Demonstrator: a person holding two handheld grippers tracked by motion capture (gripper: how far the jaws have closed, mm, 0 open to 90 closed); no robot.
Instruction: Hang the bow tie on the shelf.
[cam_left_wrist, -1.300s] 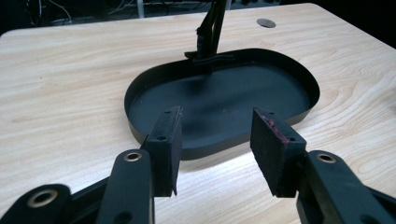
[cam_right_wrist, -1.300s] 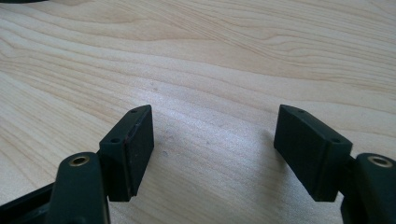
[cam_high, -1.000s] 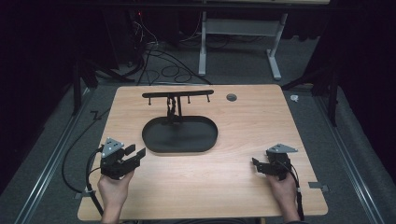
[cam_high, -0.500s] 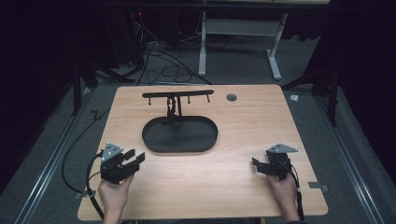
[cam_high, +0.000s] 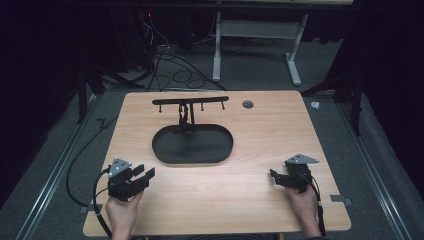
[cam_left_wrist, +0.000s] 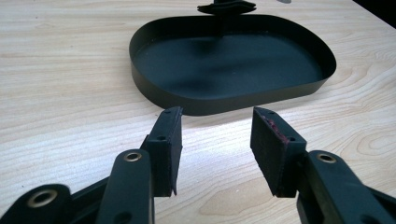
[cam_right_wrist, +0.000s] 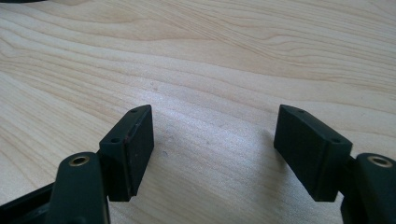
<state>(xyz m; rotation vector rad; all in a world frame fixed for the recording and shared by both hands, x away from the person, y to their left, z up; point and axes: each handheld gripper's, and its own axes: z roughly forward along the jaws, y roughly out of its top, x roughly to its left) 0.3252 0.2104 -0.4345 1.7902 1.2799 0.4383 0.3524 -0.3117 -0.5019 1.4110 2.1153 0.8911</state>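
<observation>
left gripper (cam_high: 142, 174) fingers spread, empty | oval black tray (cam_left_wrist: 233, 65) just ahead of them | right gripper (cam_high: 276, 176) fingers spread over bare counter (cam_right_wrist: 210, 56) | advise approaching tray rim squarely, low

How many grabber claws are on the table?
2. The left gripper is at the table's near left corner, the right gripper at the near right; both stand open, each held by a hand, with the black tray between and beyond them.
</observation>
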